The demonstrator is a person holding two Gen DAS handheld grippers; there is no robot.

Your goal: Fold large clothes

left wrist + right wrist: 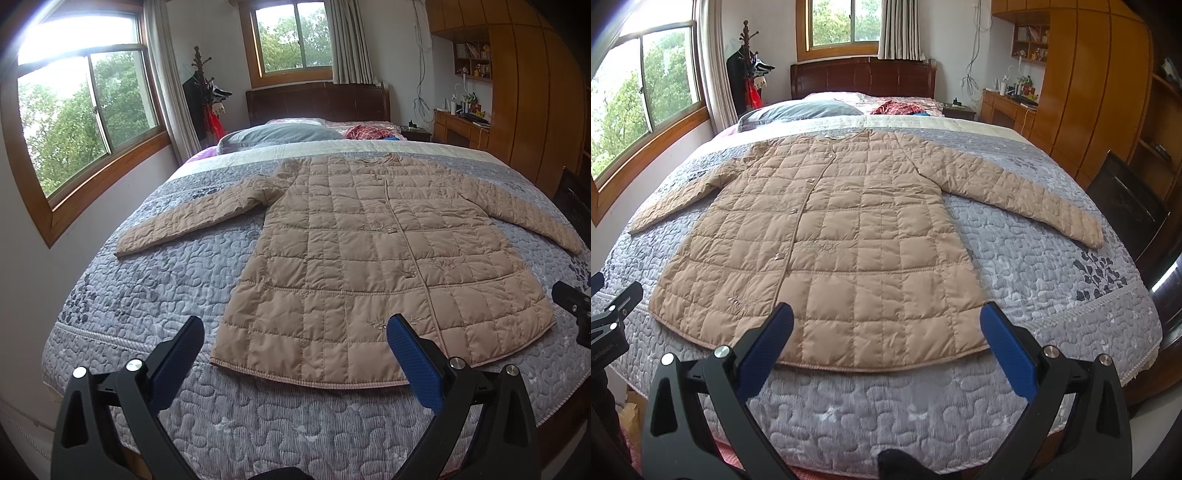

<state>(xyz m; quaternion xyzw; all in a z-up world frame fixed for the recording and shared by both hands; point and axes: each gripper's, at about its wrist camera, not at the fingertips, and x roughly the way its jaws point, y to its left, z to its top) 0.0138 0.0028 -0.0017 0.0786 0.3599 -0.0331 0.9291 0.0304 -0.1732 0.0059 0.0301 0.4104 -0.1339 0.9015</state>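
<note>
A tan quilted coat (369,251) lies flat, front up, on the grey quilted bedspread (155,288), both sleeves spread out to the sides. It also shows in the right wrist view (842,236). My left gripper (295,328) is open and empty, hovering above the coat's hem near its left half. My right gripper (886,314) is open and empty, hovering above the hem near its right half. The right gripper's edge shows in the left wrist view (576,310); the left gripper's edge shows in the right wrist view (613,314).
A grey pillow (280,134) and a red checked cloth (369,131) lie at the head of the bed by the dark wooden headboard (317,101). Windows line the left wall. Wooden wardrobes (1097,85) and a dark chair (1126,210) stand at the right.
</note>
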